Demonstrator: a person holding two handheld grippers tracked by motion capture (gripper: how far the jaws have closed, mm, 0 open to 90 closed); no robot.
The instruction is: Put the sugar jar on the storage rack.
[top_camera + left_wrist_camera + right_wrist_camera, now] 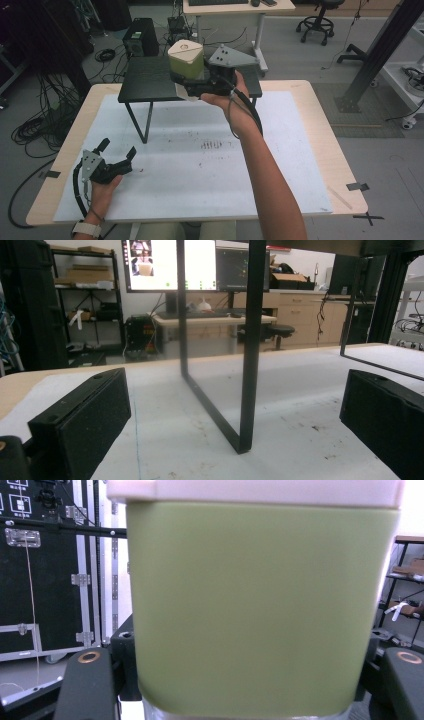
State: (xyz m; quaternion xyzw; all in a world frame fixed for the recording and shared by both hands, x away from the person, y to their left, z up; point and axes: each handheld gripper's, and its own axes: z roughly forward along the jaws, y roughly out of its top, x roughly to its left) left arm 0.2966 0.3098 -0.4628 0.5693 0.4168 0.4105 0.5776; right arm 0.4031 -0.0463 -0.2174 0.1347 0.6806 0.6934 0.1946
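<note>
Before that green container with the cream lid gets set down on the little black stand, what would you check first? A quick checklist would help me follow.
1. Right gripper shut on the green container with cream lid: ok.
2. Container upright, lid on: ok.
3. Small black metal stand has bare top beside the container: ok.
4. Container's underside clear of the stand top: cannot tell.
5. Left gripper open, low over the white table mat, away from the stand's legs: ok.
6. Whether the container holds anything: cannot tell.

The green container (186, 61) with a cream lid stands upright, clamped in the air above the small black table (145, 80).
</note>
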